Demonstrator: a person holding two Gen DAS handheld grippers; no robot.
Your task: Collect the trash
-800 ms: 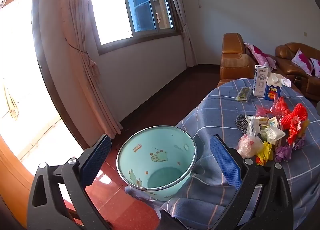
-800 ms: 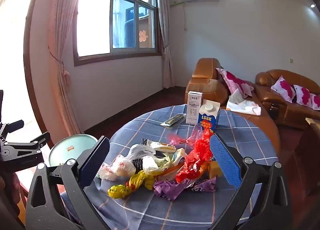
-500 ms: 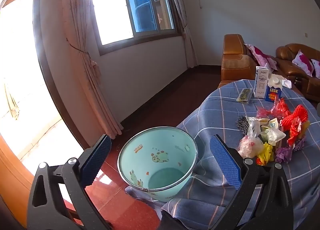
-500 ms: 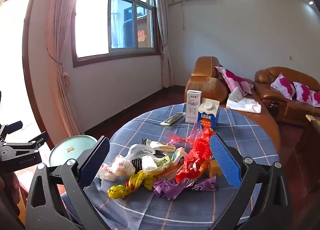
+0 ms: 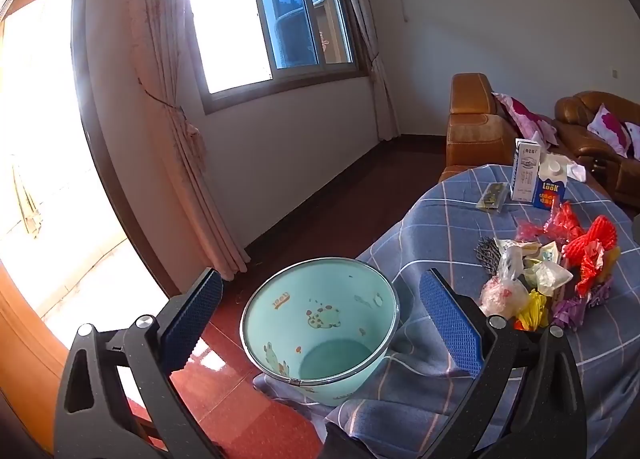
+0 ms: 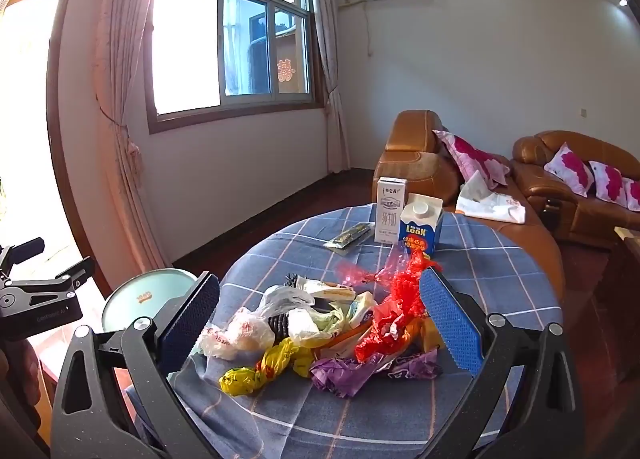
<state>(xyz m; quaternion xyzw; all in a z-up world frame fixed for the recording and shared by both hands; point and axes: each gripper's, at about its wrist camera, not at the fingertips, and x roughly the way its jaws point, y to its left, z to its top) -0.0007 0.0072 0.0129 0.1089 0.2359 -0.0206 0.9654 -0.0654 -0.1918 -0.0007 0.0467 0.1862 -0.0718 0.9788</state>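
Both the left gripper [image 5: 318,313] and the right gripper [image 6: 320,313] have fingers wide open and empty, with the bin [image 5: 320,331] left of the trash pile [image 6: 320,323] on the surface [image 6: 480,279].

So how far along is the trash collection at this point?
Nothing looks done: the teal bin is empty. Nothing is in hand either; the left gripper and right gripper are both open. The whole pile of wrappers and bags and two cartons remain on the table.

My right gripper [image 6: 319,319] and left gripper [image 5: 319,319] are black angular frames with silver screws and blue ribbed pads [image 6: 448,323].
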